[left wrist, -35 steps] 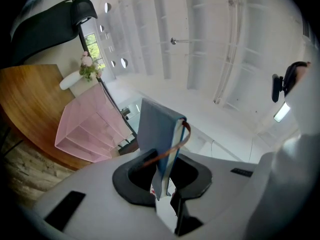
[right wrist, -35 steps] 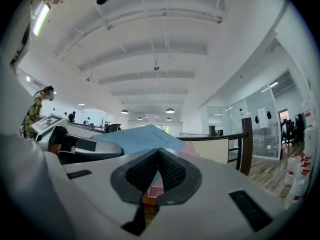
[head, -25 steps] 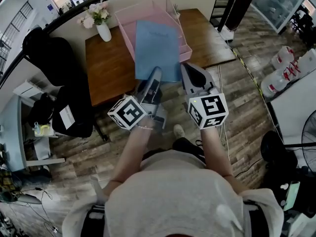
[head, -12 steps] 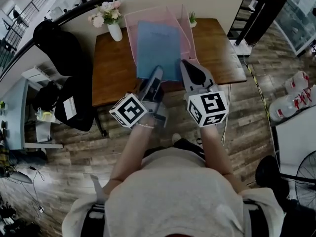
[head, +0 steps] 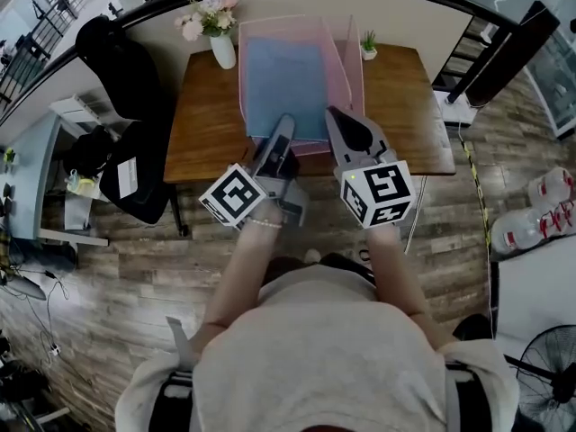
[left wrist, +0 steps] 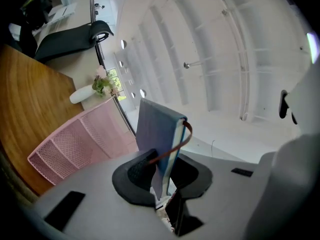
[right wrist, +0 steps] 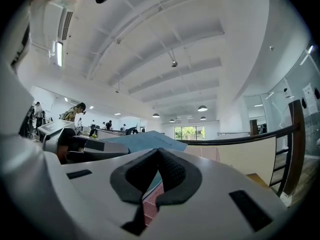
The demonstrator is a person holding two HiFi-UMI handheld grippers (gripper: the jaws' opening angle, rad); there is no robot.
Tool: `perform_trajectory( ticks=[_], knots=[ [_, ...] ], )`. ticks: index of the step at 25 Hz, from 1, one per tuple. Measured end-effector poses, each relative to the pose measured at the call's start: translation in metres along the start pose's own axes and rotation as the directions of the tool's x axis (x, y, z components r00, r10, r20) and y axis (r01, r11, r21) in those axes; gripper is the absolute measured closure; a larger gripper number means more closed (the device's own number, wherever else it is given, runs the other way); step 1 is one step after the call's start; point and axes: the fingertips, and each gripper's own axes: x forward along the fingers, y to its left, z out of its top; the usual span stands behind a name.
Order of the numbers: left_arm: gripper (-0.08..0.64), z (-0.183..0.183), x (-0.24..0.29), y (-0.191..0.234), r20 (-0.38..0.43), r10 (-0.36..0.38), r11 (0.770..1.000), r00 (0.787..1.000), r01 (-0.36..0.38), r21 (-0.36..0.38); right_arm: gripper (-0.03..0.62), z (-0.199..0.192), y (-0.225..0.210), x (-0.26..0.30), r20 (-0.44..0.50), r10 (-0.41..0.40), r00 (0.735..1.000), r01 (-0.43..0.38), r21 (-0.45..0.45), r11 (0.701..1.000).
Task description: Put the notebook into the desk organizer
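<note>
1. Notebook (head: 286,84), blue with a brown elastic band, sits over the open top of the pink mesh desk organizer (head: 335,57). Its far edge lies between the pink walls and its near edge is at the organizer's near rim. I cannot tell whether it rests on the organizer's floor.
2. Left gripper (head: 282,129) clamps the notebook's near edge. In the left gripper view the cover (left wrist: 155,134) stands pinched between the dark pads, with the organizer (left wrist: 75,144) to its left.
3. Right gripper (head: 337,120) hovers just right of the notebook's near right corner. In its own view the fingers (right wrist: 158,151) meet at the tips and nothing is gripped; only slivers of blue and pink show through the gap below.
4. The organizer stands at the middle of the wooden table (head: 207,124). A white vase of flowers (head: 222,50) is at its far left and a small potted plant (head: 369,45) at its far right.
</note>
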Motion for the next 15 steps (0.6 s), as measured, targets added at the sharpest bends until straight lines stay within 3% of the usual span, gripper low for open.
perform_trajectory(
  ticks=[5, 15],
  knots=[
    [0.481, -0.011, 0.005, 0.001, 0.037, -0.011, 0.995, 0.999, 0.014, -0.095, 0.581, -0.011, -0.006, 0.000, -0.014, 0.036, 0.999, -0.035, 0.022, 0.999],
    [0.480, -0.017, 0.000, 0.022, 0.043, 0.060, 0.997, 0.997, -0.057, -0.057, 0.582, -0.027, -0.011, 0.000, -0.037, 0.061, 0.997, -0.058, 0.070, 0.996]
  ],
)
